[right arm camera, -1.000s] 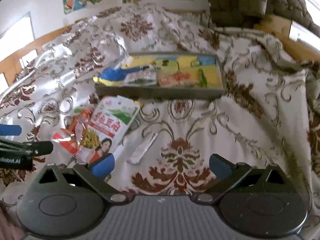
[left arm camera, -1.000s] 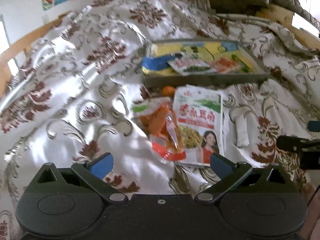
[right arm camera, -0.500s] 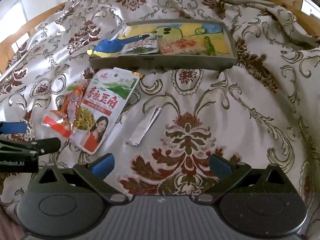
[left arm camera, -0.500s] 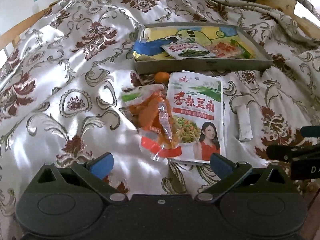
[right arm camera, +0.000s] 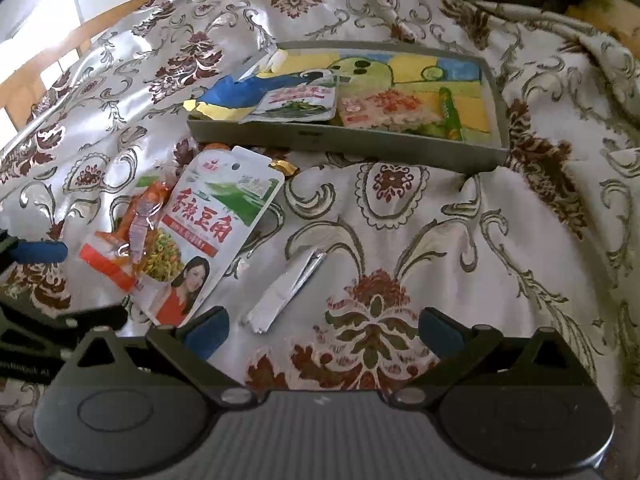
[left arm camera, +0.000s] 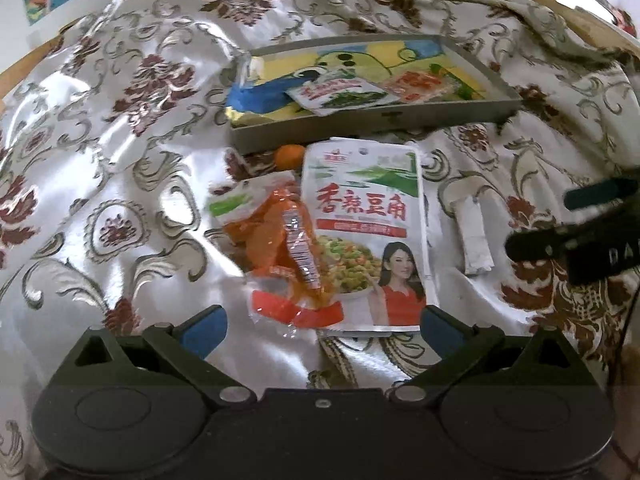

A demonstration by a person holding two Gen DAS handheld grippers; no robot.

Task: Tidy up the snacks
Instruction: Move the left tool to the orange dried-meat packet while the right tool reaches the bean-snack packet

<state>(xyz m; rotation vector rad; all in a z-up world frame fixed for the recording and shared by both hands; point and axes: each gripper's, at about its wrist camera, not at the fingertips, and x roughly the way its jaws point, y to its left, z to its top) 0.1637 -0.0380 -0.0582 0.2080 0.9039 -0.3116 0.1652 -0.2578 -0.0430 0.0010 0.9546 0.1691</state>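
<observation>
Only left wrist view shows orange fruit [left arm camera: 289, 156] clearly, frame centre; bean packet [left arm camera: 366, 236] flat, glossy. Both tongs [left arm camera: 322, 326] [right arm camera: 324, 328] wide, empty.

white snack pouch [left arm camera: 366, 236] reading "香辣豆角" in red

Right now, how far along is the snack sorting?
Partly done: the green packet and pink packet lie in the tray. Nothing in hand; left gripper and right gripper are open. Left on the bedspread: large pouch, orange bag, white sachet.
</observation>
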